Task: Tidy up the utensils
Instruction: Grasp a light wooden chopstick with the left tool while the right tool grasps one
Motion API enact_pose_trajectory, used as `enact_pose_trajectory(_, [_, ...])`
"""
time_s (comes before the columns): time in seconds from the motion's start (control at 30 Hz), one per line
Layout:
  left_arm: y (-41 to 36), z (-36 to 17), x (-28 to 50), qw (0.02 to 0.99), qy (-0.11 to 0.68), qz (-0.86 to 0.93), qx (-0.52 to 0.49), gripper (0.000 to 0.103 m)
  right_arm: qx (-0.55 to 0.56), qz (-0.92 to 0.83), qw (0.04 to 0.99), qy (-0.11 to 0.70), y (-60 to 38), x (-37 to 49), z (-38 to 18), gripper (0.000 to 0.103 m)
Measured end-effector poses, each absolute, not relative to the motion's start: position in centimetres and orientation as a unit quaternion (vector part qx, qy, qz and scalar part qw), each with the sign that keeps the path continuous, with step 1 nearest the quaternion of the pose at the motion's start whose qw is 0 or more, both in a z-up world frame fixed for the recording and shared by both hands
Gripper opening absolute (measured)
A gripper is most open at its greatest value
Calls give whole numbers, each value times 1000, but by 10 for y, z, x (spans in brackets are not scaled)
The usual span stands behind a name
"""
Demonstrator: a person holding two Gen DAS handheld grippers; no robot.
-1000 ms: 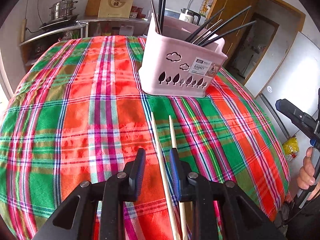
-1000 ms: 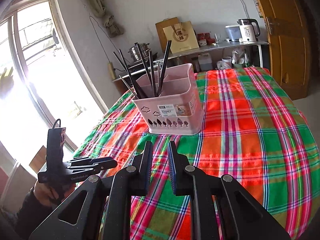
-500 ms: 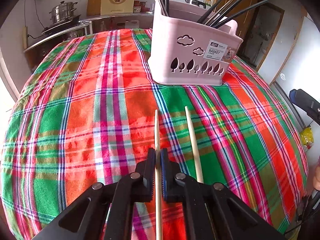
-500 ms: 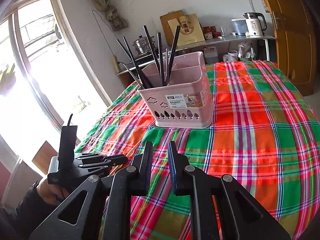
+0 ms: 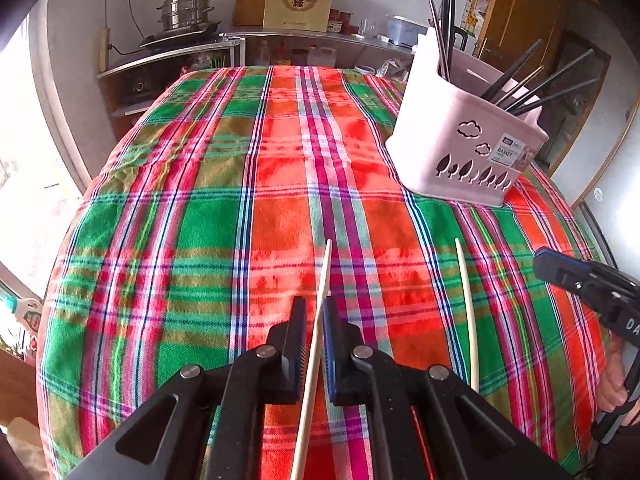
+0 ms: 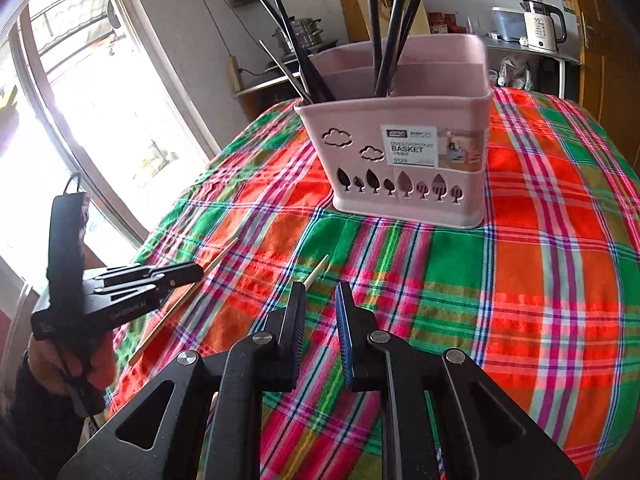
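My left gripper (image 5: 315, 314) is shut on a pale wooden chopstick (image 5: 322, 280) and holds it above the plaid tablecloth (image 5: 200, 208). A second pale chopstick (image 5: 466, 304) lies on the cloth to its right. A pink utensil basket (image 5: 468, 148) with several black chopsticks (image 5: 536, 80) stands far right. In the right wrist view my right gripper (image 6: 320, 304) is open just above the lying chopstick (image 6: 318, 271), whose tip shows by the left finger. The basket (image 6: 408, 160) stands beyond it. The left gripper (image 6: 160, 280) with its chopstick (image 6: 188, 296) shows at the left.
A shelf with a steel pot (image 5: 186, 12), a paper bag (image 5: 298, 0) and a kettle (image 6: 540, 26) stands behind the table. A bright window (image 6: 80, 120) is at the left, a wooden door (image 5: 520, 12) at the right. The cloth drops away at the table's edges.
My left gripper, shut on its chopstick, has lifted it and swung left of the second chopstick. My right gripper has moved forward and down over the second chopstick, closer to the basket.
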State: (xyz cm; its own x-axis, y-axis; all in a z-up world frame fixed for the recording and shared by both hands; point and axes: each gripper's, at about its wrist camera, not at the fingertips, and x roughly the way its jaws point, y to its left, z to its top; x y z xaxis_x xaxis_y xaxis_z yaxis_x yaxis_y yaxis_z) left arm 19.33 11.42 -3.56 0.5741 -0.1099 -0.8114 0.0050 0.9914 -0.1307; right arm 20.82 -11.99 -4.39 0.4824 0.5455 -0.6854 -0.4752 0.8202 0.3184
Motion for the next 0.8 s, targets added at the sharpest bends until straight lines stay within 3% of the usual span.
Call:
enact_pose_trajectory(0.1, [115, -34, 210, 881, 467, -47, -55, 17, 42, 298, 853, 427, -106, 220, -52, 16])
enact_pose_trajectory(0.47, [99, -50, 241, 865, 497, -68, 28, 17, 29, 288, 842, 456, -79, 243, -68, 16])
enact_pose_trajectory(0.8, [112, -51, 242, 866, 497, -45, 16, 16, 2, 260, 841, 475, -60, 255, -75, 16])
